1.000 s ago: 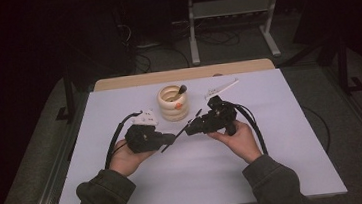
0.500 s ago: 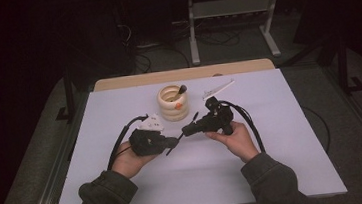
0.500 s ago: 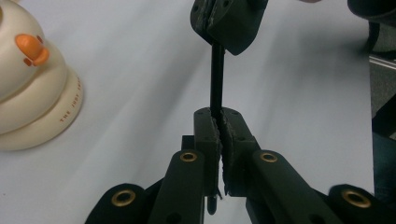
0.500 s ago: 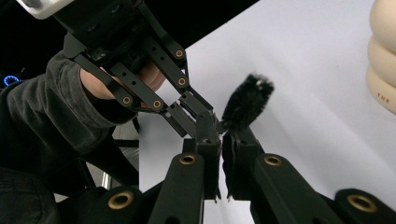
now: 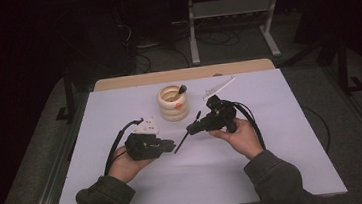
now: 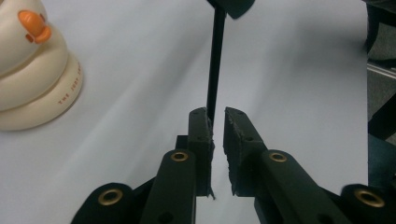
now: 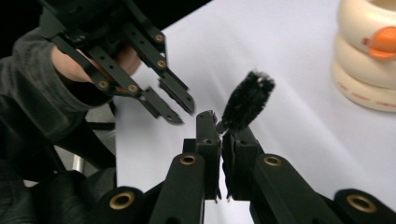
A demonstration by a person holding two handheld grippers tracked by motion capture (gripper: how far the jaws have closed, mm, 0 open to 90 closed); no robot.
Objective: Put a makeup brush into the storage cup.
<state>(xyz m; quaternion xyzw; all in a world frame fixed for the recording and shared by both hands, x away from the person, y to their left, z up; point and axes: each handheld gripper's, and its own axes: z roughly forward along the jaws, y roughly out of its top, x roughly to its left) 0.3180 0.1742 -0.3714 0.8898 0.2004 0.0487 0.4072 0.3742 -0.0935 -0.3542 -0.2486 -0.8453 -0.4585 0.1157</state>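
Right gripper view — right gripper (image 7: 221, 127) gripping brush (image 7: 246, 101)

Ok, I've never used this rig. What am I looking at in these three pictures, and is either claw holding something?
There is no robot: a person holds a two-jaw gripper in each hand. The wide picture comes from a fixed camera above the white table. The other two come from cameras riding on each gripper, looking along its black jaws. On the table stands a cream ringed pot with an orange mark and a dark-tipped stick inside. A white strip lies nearby. The right gripper is shut on a thin black brush, bristles poking past its jaws. The left gripper is open, close to the brush's handle.
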